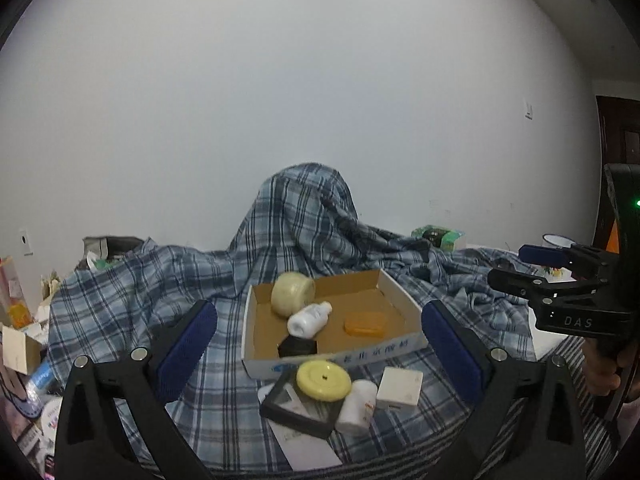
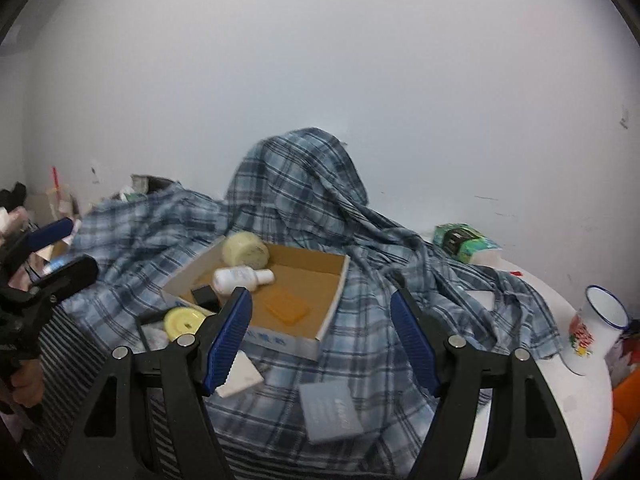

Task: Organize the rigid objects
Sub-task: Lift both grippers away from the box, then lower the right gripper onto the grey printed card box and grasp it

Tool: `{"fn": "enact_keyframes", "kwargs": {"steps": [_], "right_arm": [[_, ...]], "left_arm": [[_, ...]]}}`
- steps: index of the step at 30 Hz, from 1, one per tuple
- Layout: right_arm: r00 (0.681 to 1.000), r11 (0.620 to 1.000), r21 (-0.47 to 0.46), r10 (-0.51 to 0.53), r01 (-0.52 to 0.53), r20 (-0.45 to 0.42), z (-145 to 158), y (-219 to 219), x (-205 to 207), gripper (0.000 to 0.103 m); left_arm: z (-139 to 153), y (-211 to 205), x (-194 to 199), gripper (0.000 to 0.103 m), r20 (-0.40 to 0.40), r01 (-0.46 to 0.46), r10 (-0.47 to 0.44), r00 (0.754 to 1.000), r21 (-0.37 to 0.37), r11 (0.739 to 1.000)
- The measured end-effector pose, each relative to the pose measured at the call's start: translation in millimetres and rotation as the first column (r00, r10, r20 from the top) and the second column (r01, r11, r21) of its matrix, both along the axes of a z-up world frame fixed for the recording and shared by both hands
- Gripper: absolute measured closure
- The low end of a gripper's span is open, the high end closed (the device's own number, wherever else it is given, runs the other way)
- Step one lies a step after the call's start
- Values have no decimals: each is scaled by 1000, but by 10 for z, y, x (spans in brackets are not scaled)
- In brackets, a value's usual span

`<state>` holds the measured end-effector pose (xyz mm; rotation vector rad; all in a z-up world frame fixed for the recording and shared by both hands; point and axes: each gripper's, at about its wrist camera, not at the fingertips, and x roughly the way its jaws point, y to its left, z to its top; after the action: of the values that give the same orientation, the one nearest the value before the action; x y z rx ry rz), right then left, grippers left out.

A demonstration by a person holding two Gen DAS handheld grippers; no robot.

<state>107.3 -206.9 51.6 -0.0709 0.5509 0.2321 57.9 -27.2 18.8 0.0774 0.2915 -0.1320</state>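
Note:
A shallow cardboard box (image 1: 332, 362) (image 2: 308, 340) lies on a plaid cloth. In it are a cream round jar (image 1: 292, 294) (image 2: 245, 249), a white bottle (image 1: 308, 320) (image 2: 240, 278), an orange soap case (image 1: 365, 323) (image 2: 286, 305) and a small black box (image 1: 297, 347). In front of it lie a yellow disc (image 1: 323, 381) (image 2: 183, 322), a black flat case (image 1: 296, 408), a second white bottle (image 1: 356, 406) and a white square box (image 1: 400, 389) (image 2: 240, 376). My left gripper (image 1: 318, 312) (image 2: 60, 250) is wide open, with nothing between its pads. My right gripper (image 2: 320, 300) (image 1: 528, 268) stands open and empty, above a grey-blue flat box (image 2: 330, 410).
The plaid cloth (image 1: 160, 280) rises in a hump behind the box. A green tissue pack (image 2: 464, 240) and an enamel mug (image 2: 596, 328) stand at the right on a white tabletop. Cartons and packets crowd the left edge (image 1: 20, 344). A hand (image 1: 600, 372) holds the right gripper.

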Motion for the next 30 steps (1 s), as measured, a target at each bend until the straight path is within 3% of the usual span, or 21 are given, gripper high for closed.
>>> {"fn": "enact_keyframes", "kwargs": {"steps": [9, 12, 14, 30], "right_arm": [[997, 999, 30, -21, 24, -80, -299, -94, 31, 29], [996, 1000, 24, -18, 21, -87, -336, -82, 35, 16], [996, 1000, 21, -12, 14, -87, -340, -72, 39, 0], [996, 1000, 8, -17, 18, -90, -336, -65, 61, 0]], "left_arm": [[-235, -97, 55, 0, -26, 10, -9, 1000, 50, 999], [-240, -98, 60, 0, -27, 6, -5, 1000, 49, 999], [-251, -92, 59, 0, -21, -22, 23, 1000, 49, 999], [-241, -19, 92, 0, -37, -35, 36, 999, 17, 999]]}}
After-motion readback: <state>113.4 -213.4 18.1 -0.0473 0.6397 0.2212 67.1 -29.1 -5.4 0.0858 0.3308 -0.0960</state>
